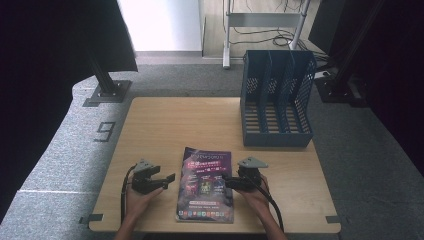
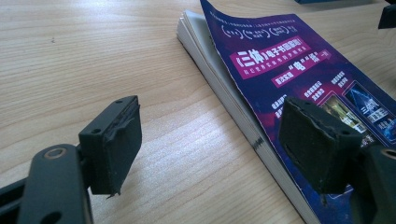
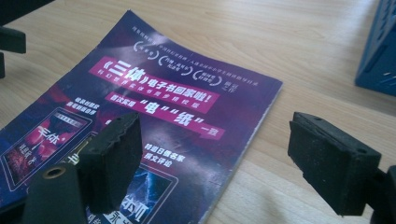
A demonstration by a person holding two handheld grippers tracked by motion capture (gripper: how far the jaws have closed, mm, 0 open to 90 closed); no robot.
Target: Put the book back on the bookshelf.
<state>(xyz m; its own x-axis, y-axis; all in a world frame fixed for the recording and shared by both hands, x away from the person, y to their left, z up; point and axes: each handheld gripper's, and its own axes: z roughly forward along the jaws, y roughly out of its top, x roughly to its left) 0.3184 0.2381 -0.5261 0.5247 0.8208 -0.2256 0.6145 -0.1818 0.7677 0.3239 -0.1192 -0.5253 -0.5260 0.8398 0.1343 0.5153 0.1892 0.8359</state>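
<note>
A purple magazine (image 1: 206, 185) with white and pink print lies flat near the table's front edge. In the left gripper view the magazine (image 2: 280, 60) shows its page edge, and the cover's far corner curls up a little. My left gripper (image 1: 167, 181) is open at the magazine's left edge; its jaws (image 2: 215, 144) straddle that edge without touching it. My right gripper (image 1: 226, 181) is open at the right edge. Over the magazine (image 3: 177, 93) its jaws (image 3: 223, 161) straddle the edge, one pad above the cover and one above bare wood. Neither gripper holds anything.
A blue perforated file rack (image 1: 276, 97) with three slots stands at the table's back right; its corner (image 3: 378, 51) is in the right gripper view. Bare wood (image 1: 175, 125) lies behind and left of the magazine. A stand base (image 1: 107, 92) sits on the floor beyond the table.
</note>
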